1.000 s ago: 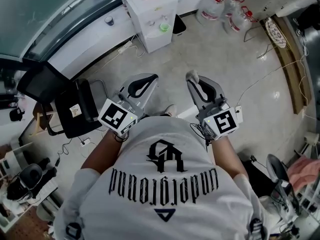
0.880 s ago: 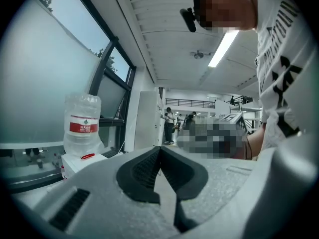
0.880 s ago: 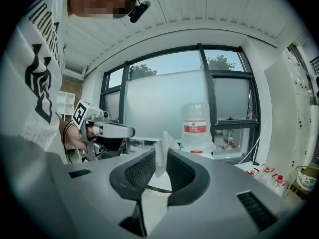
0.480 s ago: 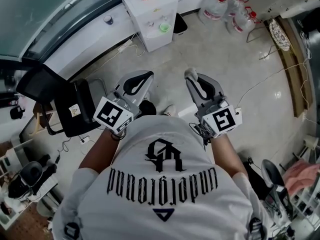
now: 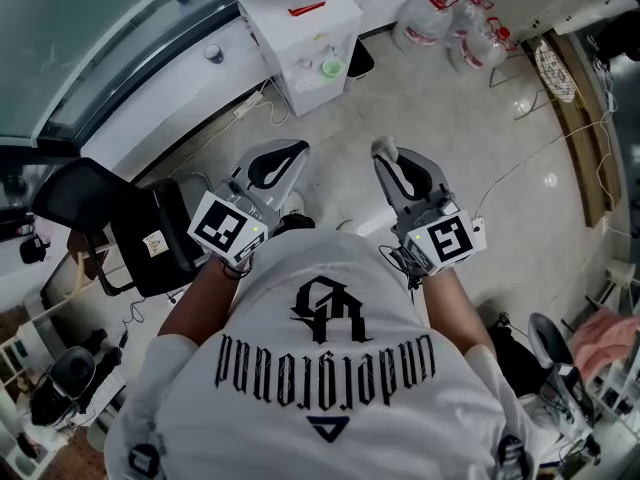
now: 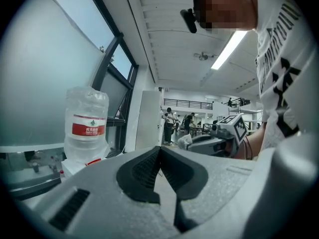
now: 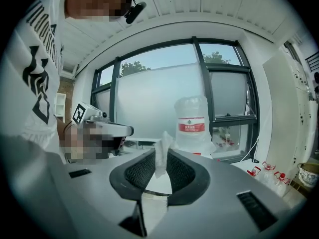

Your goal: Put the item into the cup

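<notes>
White plastic water dispenser (image 5: 300, 33) stands ahead, well apart from both tongs; a small green vessel (image 5: 330, 68) on its top is possibly the cup. Left gripper (image 5: 283, 158): jaws together, empty. Right gripper (image 5: 390, 158): clamped on a crumpled white tissue (image 7: 160, 156), long axis upright, protruding past its tips.

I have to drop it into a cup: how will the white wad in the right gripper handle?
Probably floppy: the white wad shows thin, crumpled folds sticking up where the right gripper pinches it. Likely very light for its size, so on release it may cling or drift rather than fall straight.
</notes>
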Demonstrator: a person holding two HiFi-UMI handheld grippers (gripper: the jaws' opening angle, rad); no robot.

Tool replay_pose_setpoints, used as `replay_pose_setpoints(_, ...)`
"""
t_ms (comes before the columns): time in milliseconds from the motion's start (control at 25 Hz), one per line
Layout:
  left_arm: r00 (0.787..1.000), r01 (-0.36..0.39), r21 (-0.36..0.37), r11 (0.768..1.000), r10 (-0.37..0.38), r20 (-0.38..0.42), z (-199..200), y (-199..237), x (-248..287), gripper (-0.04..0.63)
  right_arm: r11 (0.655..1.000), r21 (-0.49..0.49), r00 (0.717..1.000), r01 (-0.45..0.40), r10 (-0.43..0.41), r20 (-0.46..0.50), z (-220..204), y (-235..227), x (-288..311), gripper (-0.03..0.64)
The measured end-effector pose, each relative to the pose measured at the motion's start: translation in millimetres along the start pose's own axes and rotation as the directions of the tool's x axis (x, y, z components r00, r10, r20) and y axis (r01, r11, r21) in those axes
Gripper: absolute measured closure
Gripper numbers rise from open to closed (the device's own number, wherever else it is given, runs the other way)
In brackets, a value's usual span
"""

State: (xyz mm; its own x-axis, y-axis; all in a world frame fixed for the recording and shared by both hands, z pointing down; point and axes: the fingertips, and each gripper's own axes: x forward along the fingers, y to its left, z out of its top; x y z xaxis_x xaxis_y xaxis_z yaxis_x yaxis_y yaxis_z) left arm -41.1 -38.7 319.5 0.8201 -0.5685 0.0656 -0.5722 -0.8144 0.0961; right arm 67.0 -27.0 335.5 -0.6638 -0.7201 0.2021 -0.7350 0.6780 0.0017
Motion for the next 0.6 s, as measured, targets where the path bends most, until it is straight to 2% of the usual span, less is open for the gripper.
replay_pose_setpoints(360, 0.995, 0.097, 0.002, 0.995, -0.097, 0.01, 12.2, 67.4, -5.2, 0.581, 0.996, 0.007, 0.996, 0.084, -0.084, 0.005, 25.1, 0.6, 67.5, 0.548)
replay_pose_setpoints(600, 0.991, 0.134, -0.009, 0.991, -0.134, 0.012, 13.1, 89.1, -0.3, 0.581, 0.994, 0.006, 0.994, 0.112, -0.112, -0.011, 26.5, -0.7, 87.7, 0.548)
